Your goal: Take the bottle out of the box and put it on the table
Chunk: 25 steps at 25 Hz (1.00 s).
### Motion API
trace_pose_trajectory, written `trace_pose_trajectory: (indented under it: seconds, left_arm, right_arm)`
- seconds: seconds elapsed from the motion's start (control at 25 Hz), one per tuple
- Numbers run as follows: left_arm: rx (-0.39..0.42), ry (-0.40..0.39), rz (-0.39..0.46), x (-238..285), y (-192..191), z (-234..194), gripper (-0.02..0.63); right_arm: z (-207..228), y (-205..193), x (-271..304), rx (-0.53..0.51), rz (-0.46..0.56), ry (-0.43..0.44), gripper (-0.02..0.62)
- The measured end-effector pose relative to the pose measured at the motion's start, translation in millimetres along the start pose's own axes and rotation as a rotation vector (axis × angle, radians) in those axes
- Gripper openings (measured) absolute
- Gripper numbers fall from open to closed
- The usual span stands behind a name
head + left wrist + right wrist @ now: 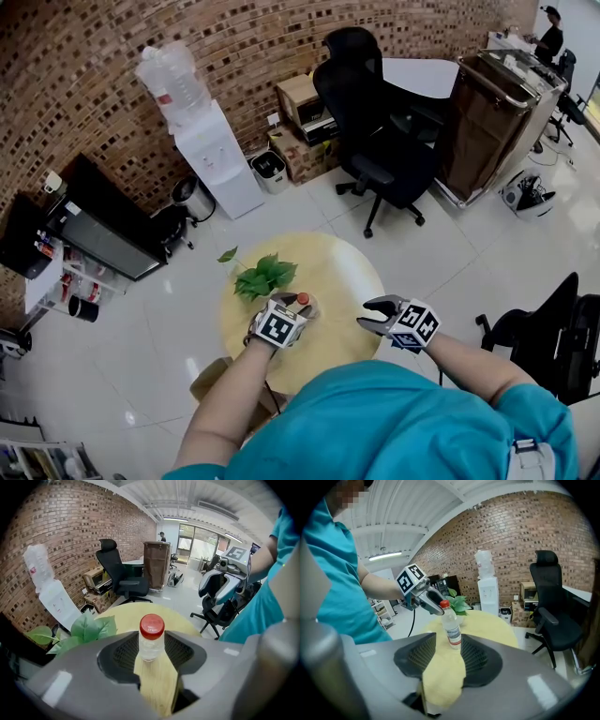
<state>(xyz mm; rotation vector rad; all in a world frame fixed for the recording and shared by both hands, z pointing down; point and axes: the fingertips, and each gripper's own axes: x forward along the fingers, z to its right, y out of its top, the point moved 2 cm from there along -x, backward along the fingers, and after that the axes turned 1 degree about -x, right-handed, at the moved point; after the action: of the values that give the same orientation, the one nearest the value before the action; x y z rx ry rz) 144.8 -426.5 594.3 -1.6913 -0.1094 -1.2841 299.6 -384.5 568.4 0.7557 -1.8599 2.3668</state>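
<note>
A clear plastic bottle with a red cap stands upright on the round yellow table, near its front edge. My left gripper reaches down around the bottle's neck, one jaw on each side; its pads sit close beside the neck without visibly pressing it. From the right gripper view the bottle rests on the tabletop with the left gripper by its cap. My right gripper hovers over the table's right front edge, open and with nothing in it, pointed at the bottle.
A green leafy plant sits on the table just behind the bottle. A brown box shows under the table's left edge. Black office chairs, a water dispenser and a brick wall stand beyond.
</note>
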Motion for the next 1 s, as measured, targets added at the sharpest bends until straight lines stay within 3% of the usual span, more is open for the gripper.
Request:
trace_pose_trajectory:
  seconds: [0.28,0.4,0.56,0.76,1.0]
  left_arm:
    - [0.052,0.006,0.021,-6,1,0,0.189]
    - [0.071,-0.003,0.054,-12,-1,-3,0.267]
    - [0.063,-0.030,0.112,-30,-10,-7,0.285]
    - [0.012,-0.127,0.299,-87,-30,-11,0.280]
    - [-0.016,-0.174,0.502,-167,-51,-21,0.177]
  right_arm:
    - [-11,14,10,0.010,-0.013,-0.029,0.166]
    - [-17,21,21,0.008,-0.023,-0.053,0.166]
    - [-28,31,34,0.014,-0.018,-0.092,0.166]
    - [-60,45,49,0.013,-0.002,-0.142,0.166]
    - [-95,56,51,0.041,0.039,-0.167,0.151]
